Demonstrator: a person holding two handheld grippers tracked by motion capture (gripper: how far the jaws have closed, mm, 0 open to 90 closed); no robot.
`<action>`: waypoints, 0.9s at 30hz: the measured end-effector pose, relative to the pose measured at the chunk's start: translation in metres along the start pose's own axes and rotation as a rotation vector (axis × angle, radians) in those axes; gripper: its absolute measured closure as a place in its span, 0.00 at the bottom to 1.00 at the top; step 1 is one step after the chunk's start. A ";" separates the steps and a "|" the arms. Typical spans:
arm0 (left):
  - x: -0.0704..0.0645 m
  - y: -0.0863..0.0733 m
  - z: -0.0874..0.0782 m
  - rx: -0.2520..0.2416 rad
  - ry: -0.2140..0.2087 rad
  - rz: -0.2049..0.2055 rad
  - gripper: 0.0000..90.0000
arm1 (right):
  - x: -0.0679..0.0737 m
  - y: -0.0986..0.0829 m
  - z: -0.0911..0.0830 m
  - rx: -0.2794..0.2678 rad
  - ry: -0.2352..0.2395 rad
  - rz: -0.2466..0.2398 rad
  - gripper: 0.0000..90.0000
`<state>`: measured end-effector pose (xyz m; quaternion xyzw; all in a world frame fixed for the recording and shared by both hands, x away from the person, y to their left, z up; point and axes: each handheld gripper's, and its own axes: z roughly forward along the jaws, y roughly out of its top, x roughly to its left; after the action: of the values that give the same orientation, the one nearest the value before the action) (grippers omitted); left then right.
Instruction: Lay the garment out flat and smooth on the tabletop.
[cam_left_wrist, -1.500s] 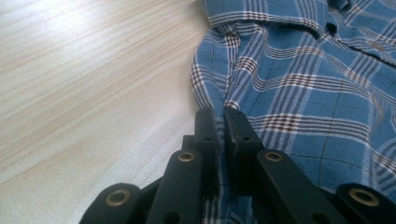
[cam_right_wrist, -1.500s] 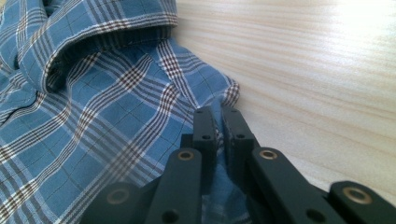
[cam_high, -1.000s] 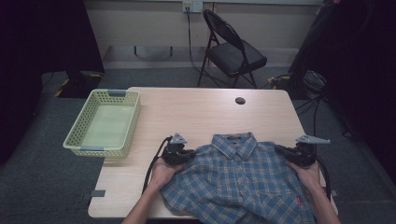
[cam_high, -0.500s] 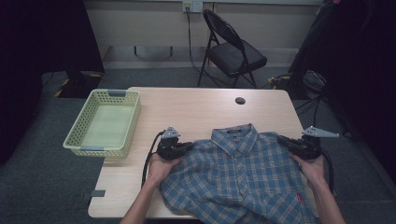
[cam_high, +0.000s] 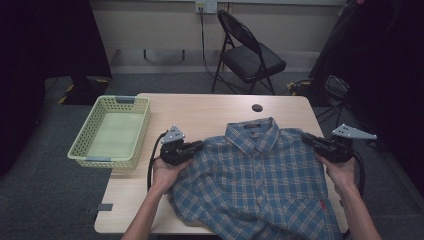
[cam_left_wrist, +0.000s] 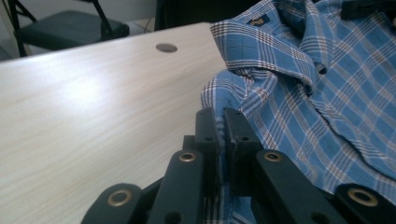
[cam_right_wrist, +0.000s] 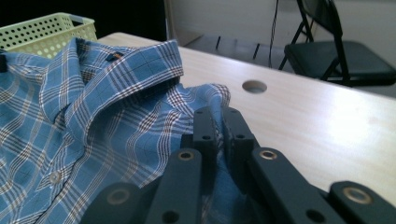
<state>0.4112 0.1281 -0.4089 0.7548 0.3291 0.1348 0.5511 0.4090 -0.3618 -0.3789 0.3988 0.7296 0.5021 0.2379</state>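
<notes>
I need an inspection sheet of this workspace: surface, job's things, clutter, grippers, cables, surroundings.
Surface: light wooden table, with a round hole near its far edge.
Job's things: blue plaid shirt lying front up, collar toward the far edge, buttoned.
Clutter: green basket at the left edge, nothing in it.
Grippers: left hand-held gripper shut on one shoulder of the shirt; right hand-held gripper shut on the other.
Cables: black cable loops from the left hand-held gripper.
Surroundings: black folding chair behind the table; grey floor.

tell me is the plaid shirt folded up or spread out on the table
Spread out. The plaid shirt lies flat and face up on the table, collar away from the person, with each shoulder pinched by the left gripper and right gripper.
</notes>
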 end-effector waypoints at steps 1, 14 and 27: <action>-0.001 0.002 -0.004 -0.009 -0.004 -0.001 0.95 | 0.002 0.003 -0.001 -0.004 0.001 -0.011 0.95; -0.008 0.023 -0.045 -0.130 -0.022 0.028 0.95 | 0.025 0.035 -0.019 -0.071 0.052 -0.063 0.96; -0.033 0.037 -0.096 -0.244 -0.043 0.089 0.95 | 0.059 0.047 -0.059 -0.162 0.105 -0.111 0.96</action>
<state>0.3452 0.1717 -0.3350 0.6987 0.2644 0.1823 0.6393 0.3472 -0.3376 -0.3100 0.3101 0.7191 0.5657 0.2582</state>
